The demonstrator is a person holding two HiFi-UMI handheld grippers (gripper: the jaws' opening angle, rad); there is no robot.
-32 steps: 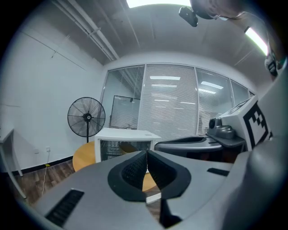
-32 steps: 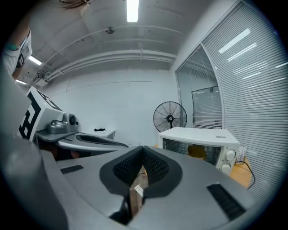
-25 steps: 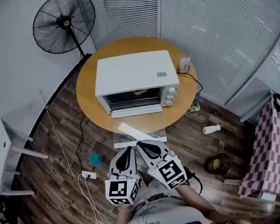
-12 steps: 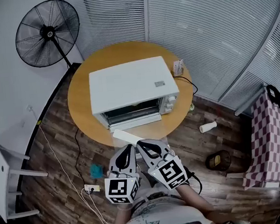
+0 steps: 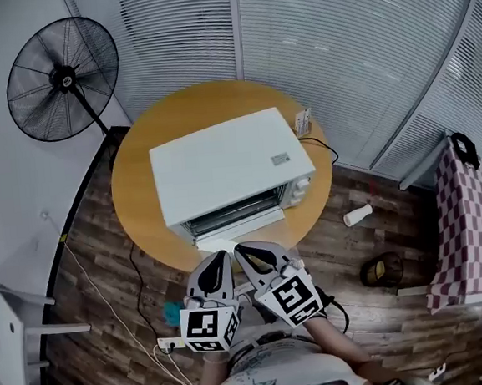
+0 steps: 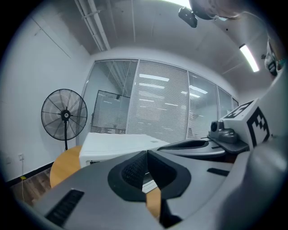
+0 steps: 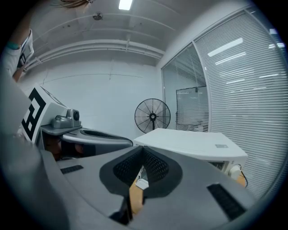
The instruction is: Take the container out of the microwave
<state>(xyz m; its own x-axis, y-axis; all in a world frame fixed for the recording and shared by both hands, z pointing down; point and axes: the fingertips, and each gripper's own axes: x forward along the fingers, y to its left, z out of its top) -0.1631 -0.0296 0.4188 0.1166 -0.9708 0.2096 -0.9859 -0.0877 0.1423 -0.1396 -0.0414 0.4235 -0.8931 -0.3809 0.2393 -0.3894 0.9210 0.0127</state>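
A white microwave [image 5: 222,168] stands on a round wooden table [image 5: 136,196], its door [image 5: 237,226] folded down toward me. From the head view its inside is hidden, so no container shows. My left gripper [image 5: 216,257] and right gripper [image 5: 244,250] hang side by side just short of the table's near edge, both shut and empty, pointing at the door. In the left gripper view the microwave [image 6: 121,146] lies ahead beyond the shut jaws of the left gripper [image 6: 146,152]. The right gripper view shows the microwave [image 7: 189,143] to the right of the right gripper [image 7: 143,149].
A black standing fan [image 5: 63,77] is at the far left beyond the table. A small box [image 5: 303,123] sits on the table by the microwave's right end. On the wooden floor lie a white cup [image 5: 358,215], a dark bowl [image 5: 382,269] and a power strip [image 5: 166,345]. A checkered cloth [image 5: 471,234] is at right.
The table and microwave have drawn closer beneath the head view, and both grippers now reach the table's near edge. Their jaws stay shut.
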